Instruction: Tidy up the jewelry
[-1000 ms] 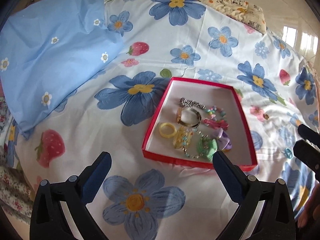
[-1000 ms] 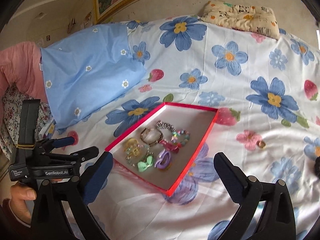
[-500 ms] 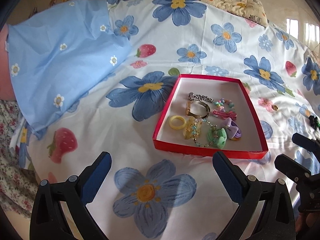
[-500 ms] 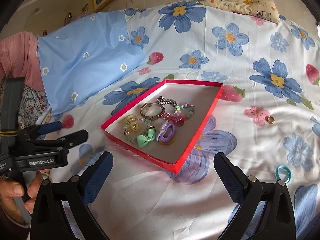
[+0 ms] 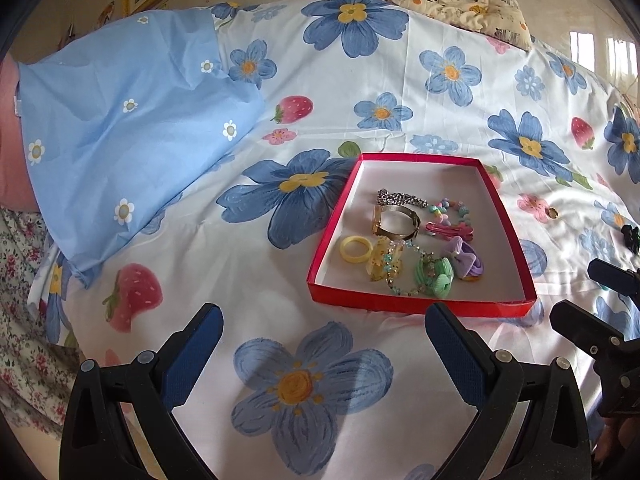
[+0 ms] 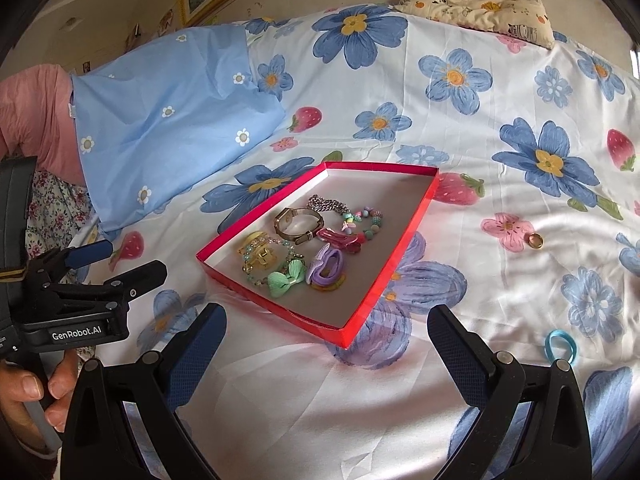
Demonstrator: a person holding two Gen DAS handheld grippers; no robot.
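Floral bed sheet [image 6: 460, 140] carries a red tray [image 6: 394, 256]; outside it lies a small, hard, slippery gold ring [image 6: 534, 240], best pinched across its band. Both grippers' fingers [image 6: 196, 350] gape, empty.

A red tray [image 5: 516, 240] lies on a flowered sheet [image 5: 320, 92]. Inside it sit a yellow ring [image 5: 354, 249], a gold bangle [image 5: 396, 220], a silver chain [image 5: 402, 199], a bead bracelet [image 5: 450, 207], a pink clip [image 5: 450, 230], a green bow [image 5: 436, 278] and a purple bow [image 5: 464, 259]. The left gripper [image 5: 320, 336] hangs wide open before the tray, empty. The right gripper [image 5: 592, 300] shows at the right edge. A gold ring [image 5: 553, 213] lies on the sheet right of the tray.
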